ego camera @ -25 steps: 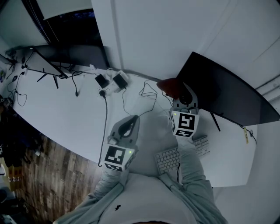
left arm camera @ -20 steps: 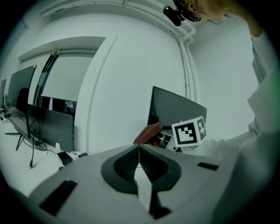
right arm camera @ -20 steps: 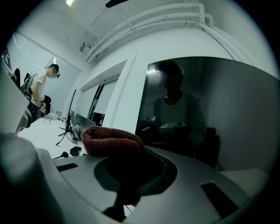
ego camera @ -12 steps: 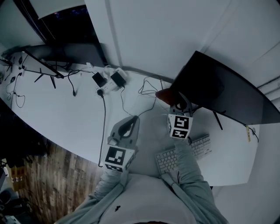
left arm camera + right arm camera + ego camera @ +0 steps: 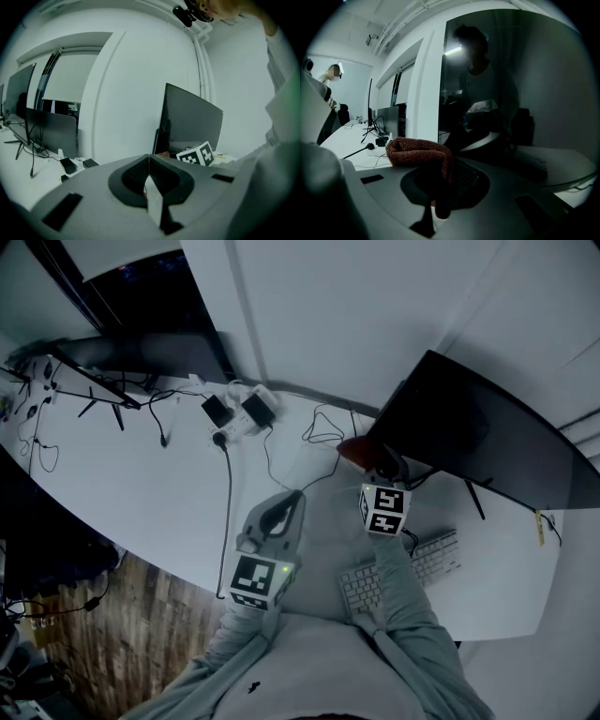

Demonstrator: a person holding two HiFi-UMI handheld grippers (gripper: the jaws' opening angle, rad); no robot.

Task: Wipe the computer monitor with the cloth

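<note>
Right gripper (image 5: 386, 468) is up at the lower left corner of the computer monitor (image 5: 478, 442), and its jaws are clamped on the cloth (image 5: 354, 450). In the right gripper view the rust-brown cloth bunches into a roll above the jaws, with a fold pinched down between them. The dark screen fills everything just beyond it. I can't tell whether the cloth is pressing on the glass or is just shy of it.

The monitor stands at an angle across the right end of the desk (image 5: 141, 484), and its left edge is the one nearest my cloth. The screen stretches away to the right, so all the room on the panel lies that way. Under my right forearm, the white keyboard (image 5: 412, 563) lies close to the desk's front edge.

Left gripper (image 5: 286, 498) hovers over the desk near that front edge, well apart from the monitor. Its jaws are pressed together tip to tip, with nothing between them.

To its left the tabletop is open white surface, crossed by one dark cable (image 5: 228, 493) that runs from the front edge up to the power strip (image 5: 234, 413) by the wall. A loop of thin wire (image 5: 319, 432) lies between that strip and the monitor's corner, just beside the cloth. Another monitor (image 5: 150, 352) stands at the far left. The desk's curved front edge drops off to wood flooring (image 5: 112, 615).
</note>
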